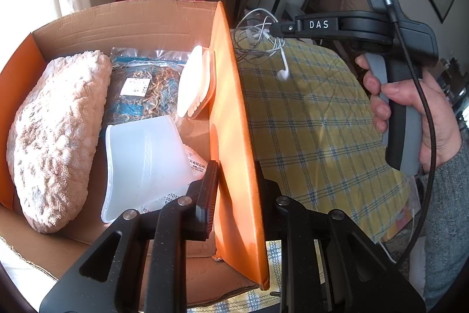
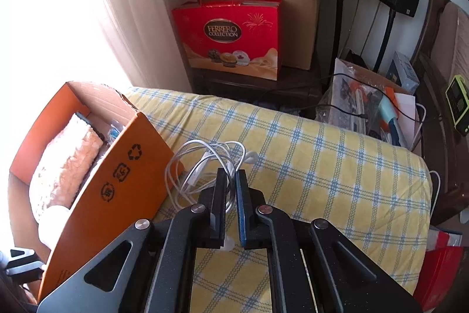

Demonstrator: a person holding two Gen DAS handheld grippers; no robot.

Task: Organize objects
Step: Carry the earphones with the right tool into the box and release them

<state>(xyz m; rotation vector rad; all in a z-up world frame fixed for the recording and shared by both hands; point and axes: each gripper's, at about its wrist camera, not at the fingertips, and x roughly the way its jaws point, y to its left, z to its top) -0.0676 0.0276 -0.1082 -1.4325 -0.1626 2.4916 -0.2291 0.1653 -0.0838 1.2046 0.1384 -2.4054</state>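
A: Why is the orange flap (image 1: 234,119) of the cardboard box (image 1: 123,17) kept upright?

B: It is clamped between the fingers of the left gripper (image 1: 237,181), so the box is kept open and steady for loading. A fluffy towel (image 1: 55,137), a sealed bag of dried goods (image 1: 143,84) and a translucent plastic cup (image 1: 146,163) are already laid inside.

A: And where are the white wired earphones (image 2: 205,166)?

B: They are pinched by the right gripper (image 2: 231,175), whose fingers are pressed together on the cable. The tangle is held just beside the box, above the checked yellow cloth (image 2: 322,166), probably to be carried over the flap.
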